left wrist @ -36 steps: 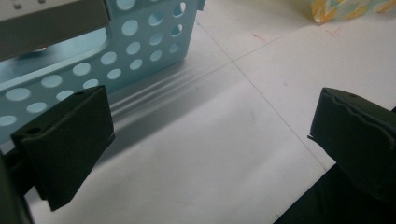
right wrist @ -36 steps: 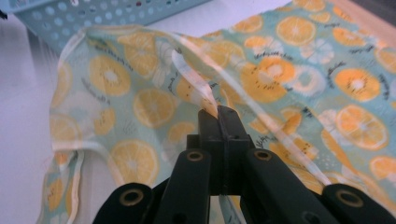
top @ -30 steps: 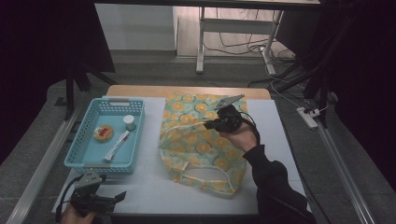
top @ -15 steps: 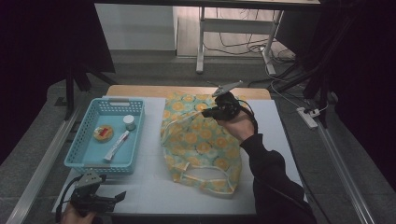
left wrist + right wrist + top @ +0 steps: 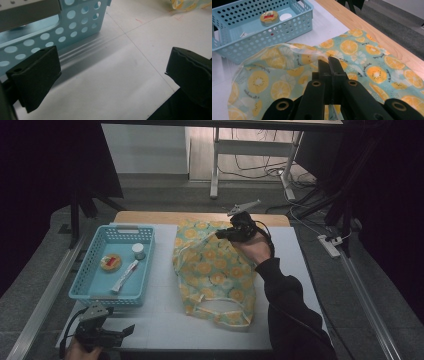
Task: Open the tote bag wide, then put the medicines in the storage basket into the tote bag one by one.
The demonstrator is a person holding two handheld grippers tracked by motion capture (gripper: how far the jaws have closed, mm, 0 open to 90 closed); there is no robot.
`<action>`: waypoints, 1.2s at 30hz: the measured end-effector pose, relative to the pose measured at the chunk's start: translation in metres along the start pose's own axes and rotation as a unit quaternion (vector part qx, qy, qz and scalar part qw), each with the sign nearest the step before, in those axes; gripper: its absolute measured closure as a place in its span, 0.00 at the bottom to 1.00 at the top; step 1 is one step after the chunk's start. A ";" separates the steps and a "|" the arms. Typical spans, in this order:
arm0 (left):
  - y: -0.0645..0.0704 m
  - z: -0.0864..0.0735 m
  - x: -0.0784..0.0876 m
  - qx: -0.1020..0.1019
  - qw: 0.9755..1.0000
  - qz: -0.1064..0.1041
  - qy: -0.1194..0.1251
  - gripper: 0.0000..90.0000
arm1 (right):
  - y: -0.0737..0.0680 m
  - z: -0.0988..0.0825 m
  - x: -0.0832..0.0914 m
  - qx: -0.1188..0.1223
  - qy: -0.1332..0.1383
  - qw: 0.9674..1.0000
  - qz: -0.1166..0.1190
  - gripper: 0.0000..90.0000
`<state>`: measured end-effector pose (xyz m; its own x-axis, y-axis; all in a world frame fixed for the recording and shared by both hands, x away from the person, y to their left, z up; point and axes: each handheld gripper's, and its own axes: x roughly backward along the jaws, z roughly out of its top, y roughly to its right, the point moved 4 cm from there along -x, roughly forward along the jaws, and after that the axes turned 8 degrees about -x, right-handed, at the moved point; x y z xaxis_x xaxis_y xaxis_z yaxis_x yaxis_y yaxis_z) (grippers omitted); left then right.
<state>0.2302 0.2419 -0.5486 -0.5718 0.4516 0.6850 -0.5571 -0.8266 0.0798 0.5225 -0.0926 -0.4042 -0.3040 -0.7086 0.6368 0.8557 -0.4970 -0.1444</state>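
The right hand-held gripper [image 5: 329,61] has its jaws closed on a fold of the orange-print cloth bag [image 5: 212,270], near the far edge. The bag lies flat on the table [image 5: 165,320], beside the blue basket [image 5: 90,292]. It looks light, soft and limp, so a pinch at the rim probably lifts one layer only. The left hand-held gripper [image 5: 117,334] waits with jaws wide apart, holding nothing.
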 end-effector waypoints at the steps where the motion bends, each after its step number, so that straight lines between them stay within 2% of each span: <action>1: 0.000 0.000 0.000 0.000 1.000 0.000 0.000 0.00 | 0.000 0.001 0.001 0.001 0.001 1.000 -0.001 1.00; 5: 0.000 0.000 0.000 0.001 1.000 0.001 0.000 0.00 | 0.001 0.005 0.003 0.001 0.009 1.000 -0.002 1.00; 14: 0.000 0.000 0.001 0.001 1.000 0.000 0.001 0.00 | 0.001 0.004 0.002 0.000 0.007 1.000 -0.001 1.00; 23: -0.003 -0.001 0.004 0.017 1.000 0.001 0.016 0.00 | 0.002 0.004 0.003 0.000 0.012 1.000 0.001 1.00; 27: -0.004 0.000 0.005 0.018 1.000 0.003 0.012 0.00 | 0.001 0.004 0.003 0.002 0.014 1.000 0.002 1.00; 36: -0.007 0.002 0.012 0.023 0.999 0.004 0.023 0.00 | 0.000 0.004 0.002 0.003 0.014 1.000 0.003 1.00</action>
<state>0.2287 0.2525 -0.5392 -0.6038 0.4600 0.6510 -0.5249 -0.8441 0.1096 0.5234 -0.0922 -0.4002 -0.3109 -0.7249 0.6147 0.8594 -0.4906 -0.1438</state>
